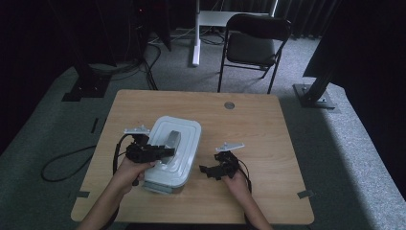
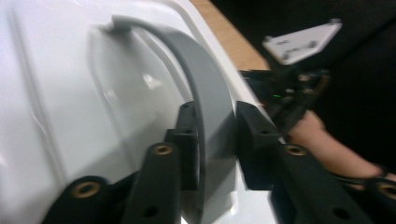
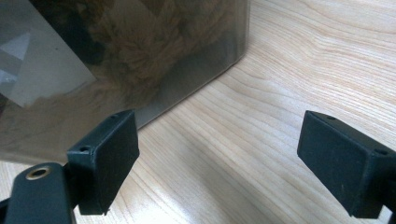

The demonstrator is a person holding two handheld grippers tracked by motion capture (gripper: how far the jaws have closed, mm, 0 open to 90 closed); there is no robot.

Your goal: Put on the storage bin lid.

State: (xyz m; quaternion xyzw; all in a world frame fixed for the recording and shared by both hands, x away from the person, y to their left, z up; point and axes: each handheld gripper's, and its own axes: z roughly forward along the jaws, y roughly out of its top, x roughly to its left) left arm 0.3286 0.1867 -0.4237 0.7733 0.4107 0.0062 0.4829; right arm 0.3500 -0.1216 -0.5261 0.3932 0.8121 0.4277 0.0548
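Observation:
A storage box with a white lid (image 1: 184, 132) stands on the wooden table (image 1: 249, 124), left of centre. My left gripper (image 1: 165, 152) reaches over the lid from the left. In the left gripper view its jaws straddle the lid's grey handle (image 2: 210, 107); the gripper (image 2: 215, 126) is slightly open, the pads (image 2: 187, 130) close beside the handle. My right gripper (image 1: 203, 170) hovers low to the right of the box. In the right gripper view it (image 3: 219, 154) is wide open over bare wood. Ahead of it is the box's cloudy wall (image 3: 70, 70), with something brown and fluffy (image 3: 154, 42) inside.
A black folding chair (image 1: 253, 43) and a white post (image 1: 196, 33) stand beyond the table's far edge. A round grommet (image 1: 229, 105) sits near that edge. A black cable (image 1: 62, 163) loops on the floor at the left. The other hand's gripper (image 2: 289, 93) shows beyond the lid.

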